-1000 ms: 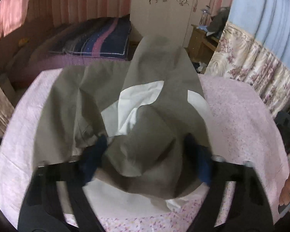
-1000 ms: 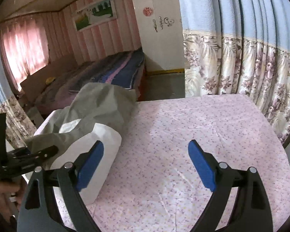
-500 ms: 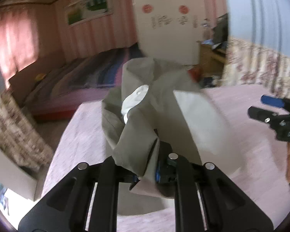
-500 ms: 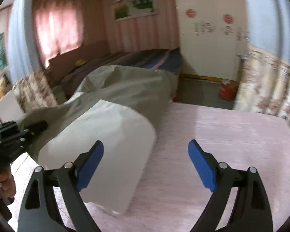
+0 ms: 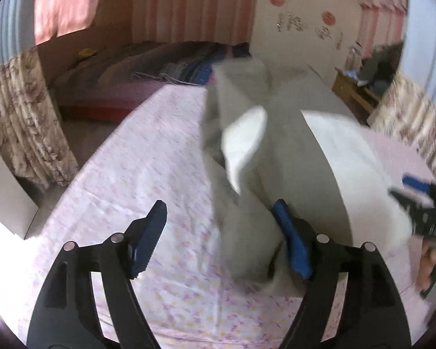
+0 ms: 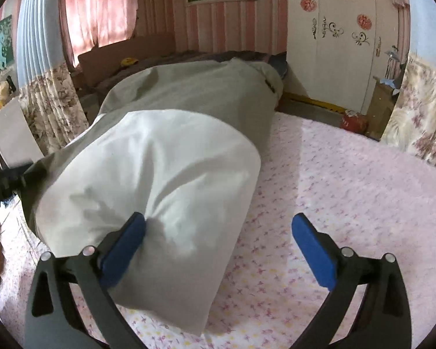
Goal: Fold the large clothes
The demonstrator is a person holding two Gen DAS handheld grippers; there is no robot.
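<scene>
Cloth is what the coming move turns on: a large grey-green garment (image 5: 247, 203) with a white lining lies in a heaped ridge on the pink flowered surface (image 5: 160, 157), its long axis running from about six o'clock up to twelve o'clock in both wrist views.

Going left to right in the left wrist view, the left claw (image 5: 218, 229) has bare surface at its left pad, while the near end of the garment sits between its jaws and touches the right pad. Those jaws are opening and do not pinch the cloth. Far out at three o'clock the other claw shows, blurred.

In the right wrist view the garment fills nine to twelve o'clock. The right claw (image 6: 218, 241) is spread wide and opening further, its left pad touching the white lining (image 6: 160, 174), its right pad over bare surface, nothing gripped. By my reading both claws are close to the near end, the left one straddling it more squarely.

No brand, label or legible writing shows; the wardrobe (image 6: 334, 43) carries only decorative stickers.
</scene>
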